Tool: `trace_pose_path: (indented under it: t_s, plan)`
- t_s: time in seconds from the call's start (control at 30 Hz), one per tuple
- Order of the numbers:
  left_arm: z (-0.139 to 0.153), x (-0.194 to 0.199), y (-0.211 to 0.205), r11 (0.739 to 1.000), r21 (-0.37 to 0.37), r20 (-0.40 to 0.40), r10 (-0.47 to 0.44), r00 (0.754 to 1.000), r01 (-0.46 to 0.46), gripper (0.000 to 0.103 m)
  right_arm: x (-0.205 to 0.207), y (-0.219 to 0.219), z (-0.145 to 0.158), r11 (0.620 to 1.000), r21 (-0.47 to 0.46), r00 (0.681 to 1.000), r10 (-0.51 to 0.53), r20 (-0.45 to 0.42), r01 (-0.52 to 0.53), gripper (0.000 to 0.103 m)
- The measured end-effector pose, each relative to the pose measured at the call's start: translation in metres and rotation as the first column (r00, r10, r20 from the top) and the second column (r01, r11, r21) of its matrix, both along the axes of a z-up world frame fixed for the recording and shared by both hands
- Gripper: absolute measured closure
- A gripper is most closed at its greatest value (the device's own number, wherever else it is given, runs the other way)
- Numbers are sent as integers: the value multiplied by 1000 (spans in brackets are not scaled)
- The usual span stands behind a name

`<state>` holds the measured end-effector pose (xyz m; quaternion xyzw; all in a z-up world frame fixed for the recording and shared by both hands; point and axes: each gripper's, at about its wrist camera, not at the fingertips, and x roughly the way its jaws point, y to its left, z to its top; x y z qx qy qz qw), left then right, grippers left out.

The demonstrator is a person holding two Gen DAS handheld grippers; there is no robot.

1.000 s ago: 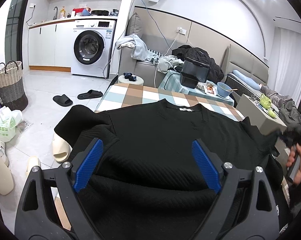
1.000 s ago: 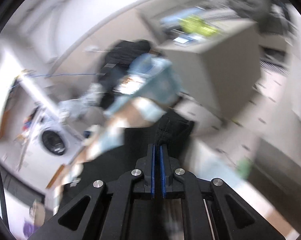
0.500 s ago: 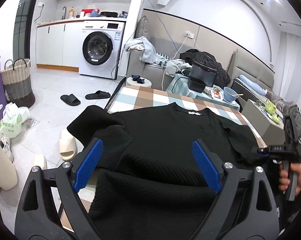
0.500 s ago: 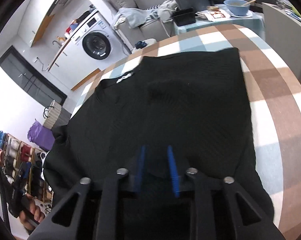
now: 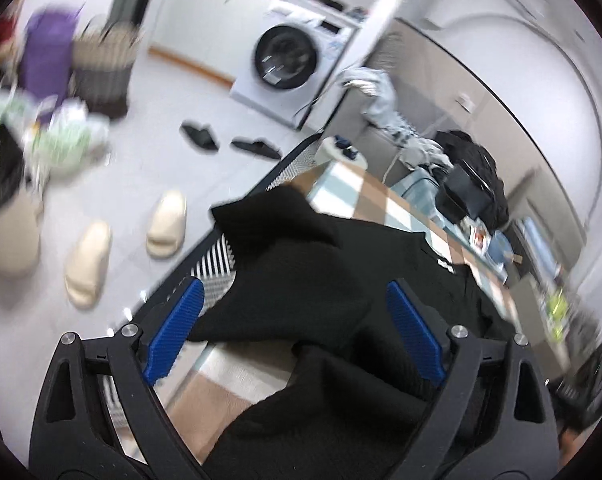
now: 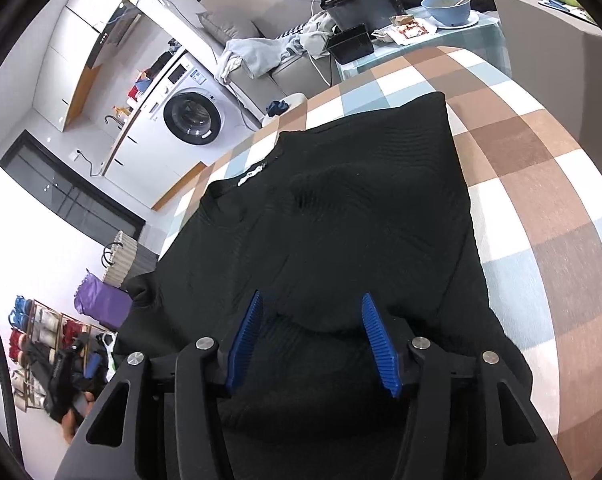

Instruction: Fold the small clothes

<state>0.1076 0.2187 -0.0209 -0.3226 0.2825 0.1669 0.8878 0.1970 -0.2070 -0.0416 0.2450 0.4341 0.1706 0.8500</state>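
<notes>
While blurred by motion, left wrist view shows left gripper (image 5: 293, 332) w/ blue pads (image 5: 173, 330) spread wide, nothing pinched. Between and under them: black sweater (image 5: 321, 280), ribbed knit, one sleeve (image 5: 261, 216) reaching to 11 o'clock over edge of checked table (image 5: 365, 196). White neck label (image 5: 445, 263) at 2 o'clock, too small to read. Washing machine (image 5: 293, 68) at 12 o'clock, panel print unreadable. Cream slides (image 5: 167, 224) on floor at 9 o'clock, black slippers (image 5: 199, 136) beyond at 11.

Right wrist view, sharp: right gripper (image 6: 313, 332) half open, jaws just been opening, pads (image 6: 377, 344) clear of cloth, nothing gripped. Sweater (image 6: 341, 216) flat on checked table (image 6: 541, 168), right edge folded in straight toward 1 o'clock, low fold of knit lying between fingers. Neck label (image 6: 251, 174) white, at 11 o'clock, text illegible. Washing machine (image 6: 189, 114) at 10 o'clock, stickers not readable. Blue bowl (image 6: 447, 8) w/ spoon at 1 o'clock. Left gripper (image 6: 67, 372) in a hand at 8 o'clock, off table edge.
</notes>
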Motion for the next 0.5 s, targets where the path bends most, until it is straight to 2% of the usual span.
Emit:
trace_pose_path:
  t_s: [0.07,0.13,0.33,0.5]
  plan:
    - [-15,-11,16,992,-112,-11,61,998,-62,12,-3,0,-2,1000,2,1000,-7,-1,7,47]
    - [-29,-22,27,977,-201,-9,76,997,-76,12,-5,1,-3,1000,-14,1000,-19,0,19,47]
    - [-62,-40,39,932,-353,-2,89,996,-84,18,-7,9,-4,999,-36,1000,-7,8,8,42]
    - [-93,-25,45,863,-501,-1,62,998,-54,20,-9,3,-4,1000,-2,1000,-25,6,25,42]
